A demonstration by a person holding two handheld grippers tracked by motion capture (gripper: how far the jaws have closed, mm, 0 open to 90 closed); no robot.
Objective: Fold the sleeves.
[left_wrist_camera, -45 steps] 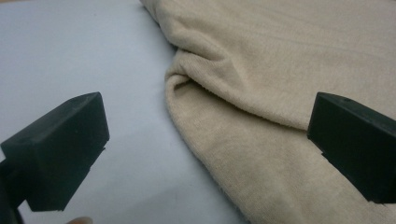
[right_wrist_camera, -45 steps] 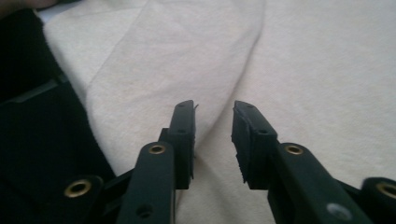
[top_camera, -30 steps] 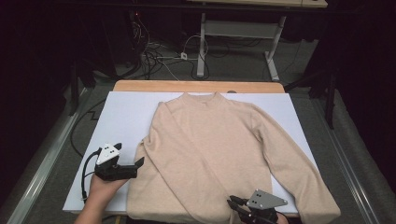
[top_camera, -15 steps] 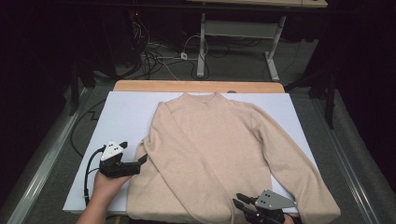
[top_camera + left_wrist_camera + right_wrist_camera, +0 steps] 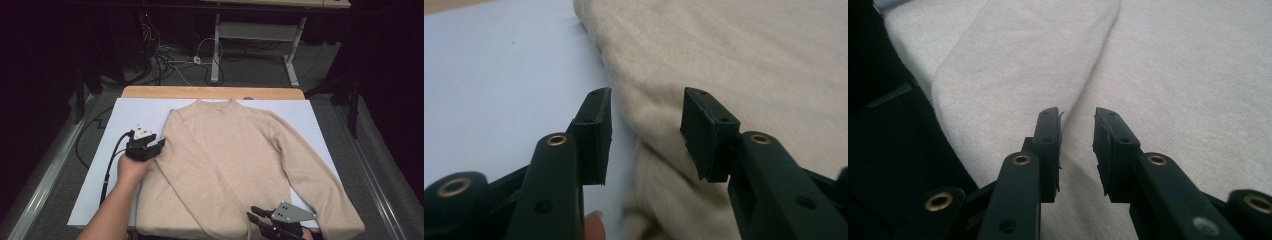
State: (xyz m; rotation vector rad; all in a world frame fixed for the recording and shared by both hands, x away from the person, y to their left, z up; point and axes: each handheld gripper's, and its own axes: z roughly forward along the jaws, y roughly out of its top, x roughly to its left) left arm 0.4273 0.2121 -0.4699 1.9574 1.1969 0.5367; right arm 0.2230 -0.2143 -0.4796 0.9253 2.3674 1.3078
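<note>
Nearest, the right tool (image 5: 256,218) hovers at the sweater's (image 5: 235,160) hem, jaws slightly apart, pinching nothing. The sweater lies flat on the white bench (image 5: 100,165), collar pointing away, sleeves angled down. The left tool (image 5: 159,145), jaws just closing, straddles the sleeve (image 5: 659,150) edge. Cables (image 5: 170,62) lie beyond.

No lettering, label or number can be read — sweater (image 5: 235,165) plain throughout.

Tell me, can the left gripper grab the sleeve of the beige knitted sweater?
Probably yes: the left gripper has been closing its jaws, which straddle the sleeve's edge, with nothing between but bare white table cover.
</note>
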